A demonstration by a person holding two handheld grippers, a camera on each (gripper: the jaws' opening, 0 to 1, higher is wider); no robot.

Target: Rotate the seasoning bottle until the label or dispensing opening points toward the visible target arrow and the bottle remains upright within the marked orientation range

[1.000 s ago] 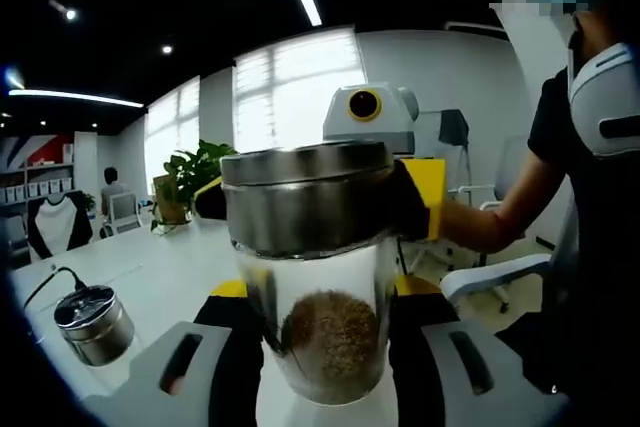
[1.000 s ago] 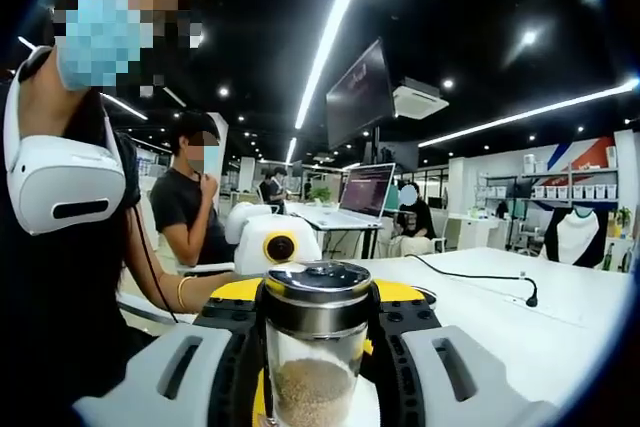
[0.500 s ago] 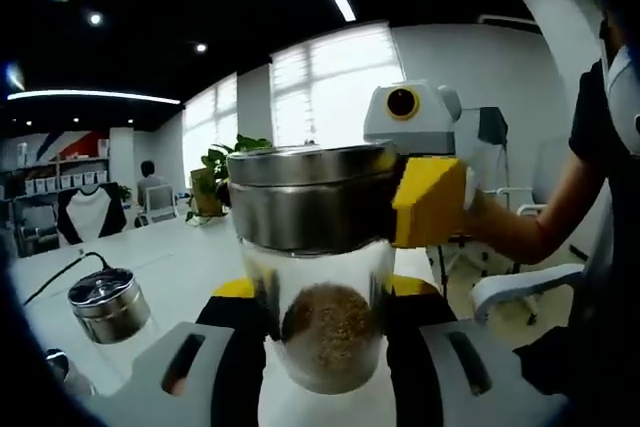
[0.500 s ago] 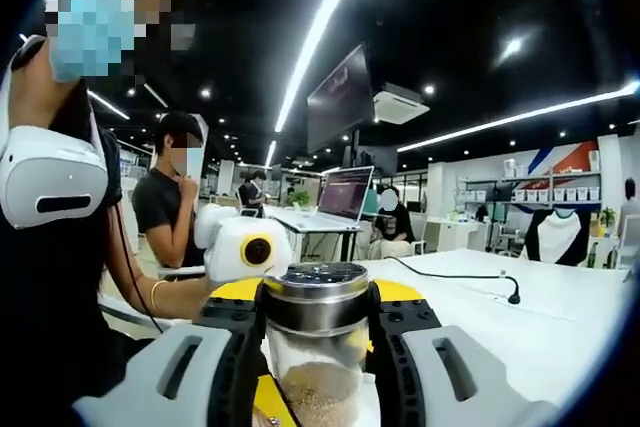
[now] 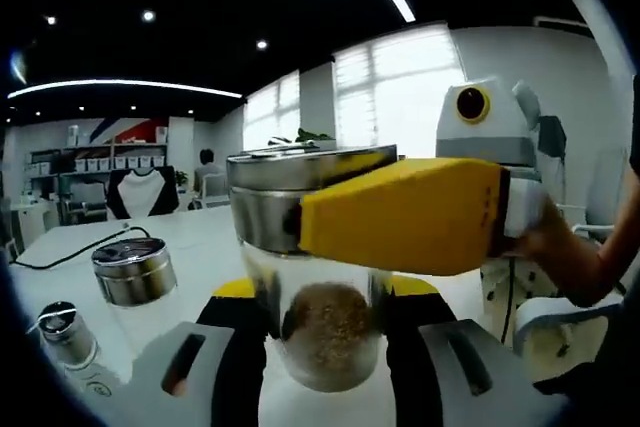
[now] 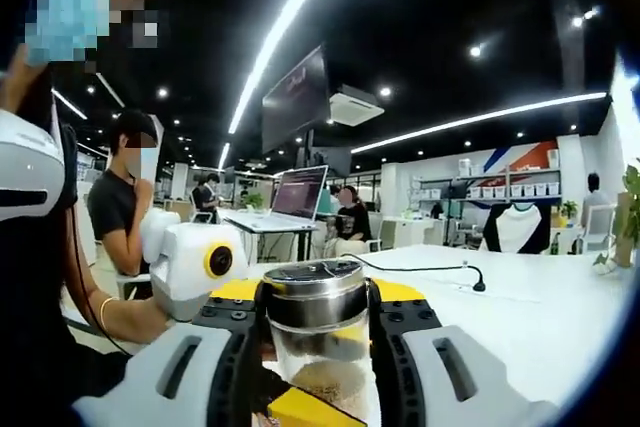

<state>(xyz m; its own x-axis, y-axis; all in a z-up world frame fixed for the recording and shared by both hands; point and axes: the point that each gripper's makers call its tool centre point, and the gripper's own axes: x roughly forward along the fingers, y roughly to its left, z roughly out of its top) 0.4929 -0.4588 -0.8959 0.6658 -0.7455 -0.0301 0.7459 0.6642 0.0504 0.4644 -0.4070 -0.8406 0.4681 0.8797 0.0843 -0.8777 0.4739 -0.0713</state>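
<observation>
Mid-turn, I judge: the left gripper (image 5: 325, 322) clamps the upright seasoning bottle (image 5: 325, 322) by its glass body at 6 o'clock, while the right gripper (image 6: 318, 332) pinches its steel cap, so next comes further twisting toward the arrow.

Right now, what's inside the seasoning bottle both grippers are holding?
The seasoning bottle holds brown granules in its lower part, clear glass above. The metal lid covers the top, hiding any dispensing opening.
</observation>
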